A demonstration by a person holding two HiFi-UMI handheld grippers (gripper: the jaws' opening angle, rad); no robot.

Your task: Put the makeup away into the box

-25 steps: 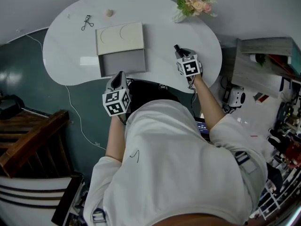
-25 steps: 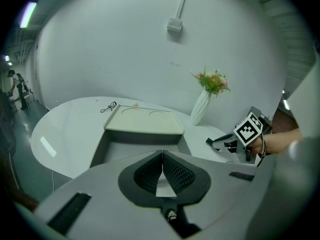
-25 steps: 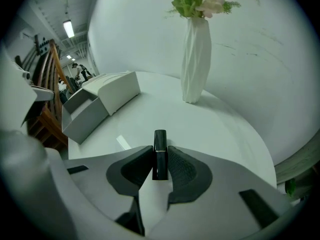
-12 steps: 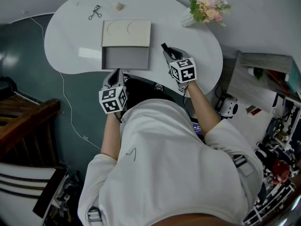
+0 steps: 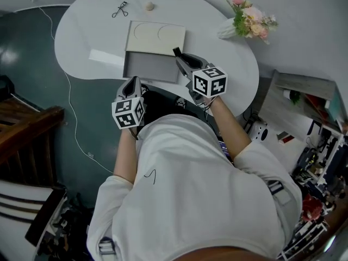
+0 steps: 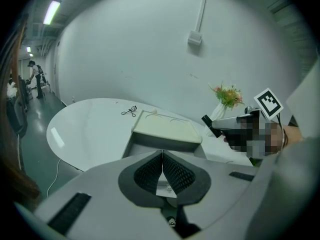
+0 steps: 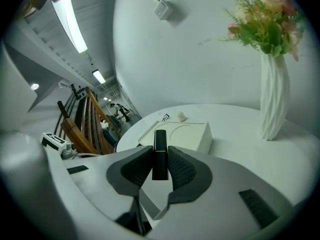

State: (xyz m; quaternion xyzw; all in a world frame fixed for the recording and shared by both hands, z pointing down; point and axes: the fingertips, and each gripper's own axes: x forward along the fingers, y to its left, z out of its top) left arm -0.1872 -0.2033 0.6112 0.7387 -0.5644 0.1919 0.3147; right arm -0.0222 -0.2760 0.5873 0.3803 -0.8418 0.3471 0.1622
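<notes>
R gripper (image 7: 160,166) is pinching a black lipstick tube (image 7: 160,153) betw its pads. Tube runs along the jaws w/ the top end poking past the tips, prob so the free end goes into the box first. In head view the tube tip (image 5: 175,51) sits by the right edge of the box (image 5: 155,36), about where the grey drawer (image 5: 150,68) starts. Can't tell height above it. Drawer is pulled out toward the person and looks empty, so that's the drop spot imo.

L gripper (image 6: 162,170) has jaws pressed together w/ nothing in them. It's parked at the table (image 5: 89,34) front edge, just short of the drawer, prob idle and out of R's way.

Not put away yet: eyelash curler (image 5: 120,8) + small pale round item (image 5: 149,6), both behind the box on the far side. Flower vase (image 5: 246,22) is off to the right, well apart
</notes>
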